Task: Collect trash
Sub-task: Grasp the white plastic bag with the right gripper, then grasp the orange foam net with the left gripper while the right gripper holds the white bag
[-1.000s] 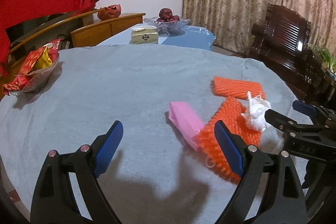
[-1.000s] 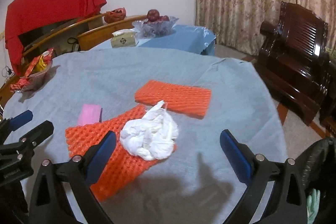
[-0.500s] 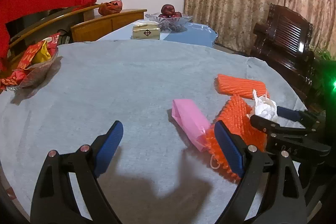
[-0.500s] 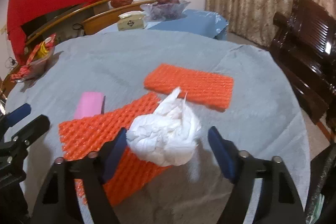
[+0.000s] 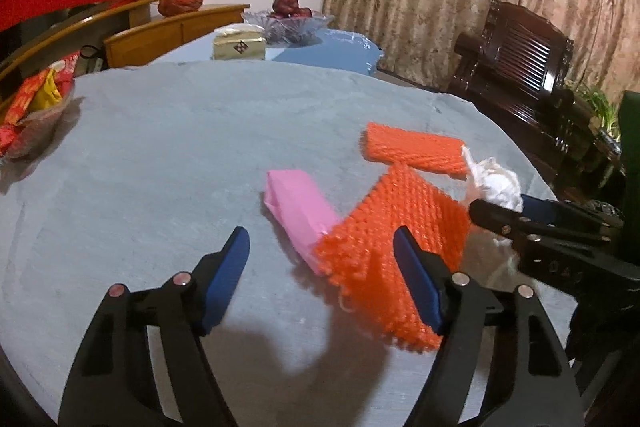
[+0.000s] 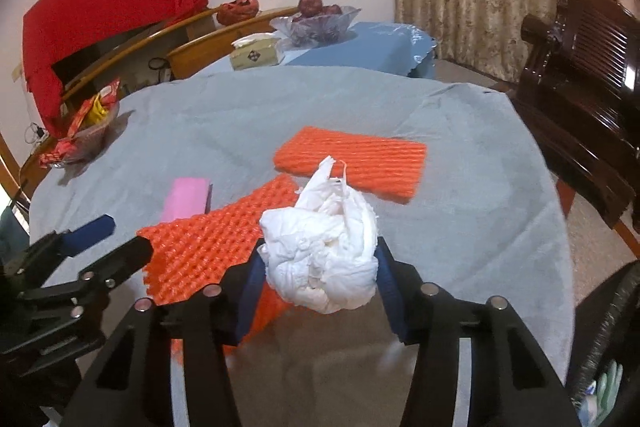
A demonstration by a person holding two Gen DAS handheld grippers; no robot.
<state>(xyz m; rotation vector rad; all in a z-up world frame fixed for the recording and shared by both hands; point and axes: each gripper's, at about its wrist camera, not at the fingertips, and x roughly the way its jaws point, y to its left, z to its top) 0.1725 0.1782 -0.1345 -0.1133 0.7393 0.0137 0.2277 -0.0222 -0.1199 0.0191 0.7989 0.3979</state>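
Note:
My right gripper (image 6: 320, 291) is shut on a crumpled white tissue wad (image 6: 324, 251) and holds it just above the grey tablecloth (image 6: 240, 119). The wad also shows in the left wrist view (image 5: 496, 183). Under and left of it lies an orange foam net (image 6: 204, 251); a second orange net (image 6: 352, 159) lies behind. A pink packet (image 6: 186, 199) lies left of the nets. My left gripper (image 5: 324, 275) is open, with the pink packet (image 5: 300, 215) and the near orange net (image 5: 392, 251) in front of its right finger.
A bowl of red snack packets (image 6: 84, 131) sits at the table's far left. A tissue box (image 6: 256, 55) and a fruit bowl (image 6: 316, 19) stand on the blue table behind. A dark wooden chair (image 6: 580, 67) is at right. A black bin bag (image 6: 612, 347) is at lower right.
My right gripper has closed on the white tissue wad and lifted it slightly. My left gripper has moved forward toward the pink packet and narrowed a little, still open.

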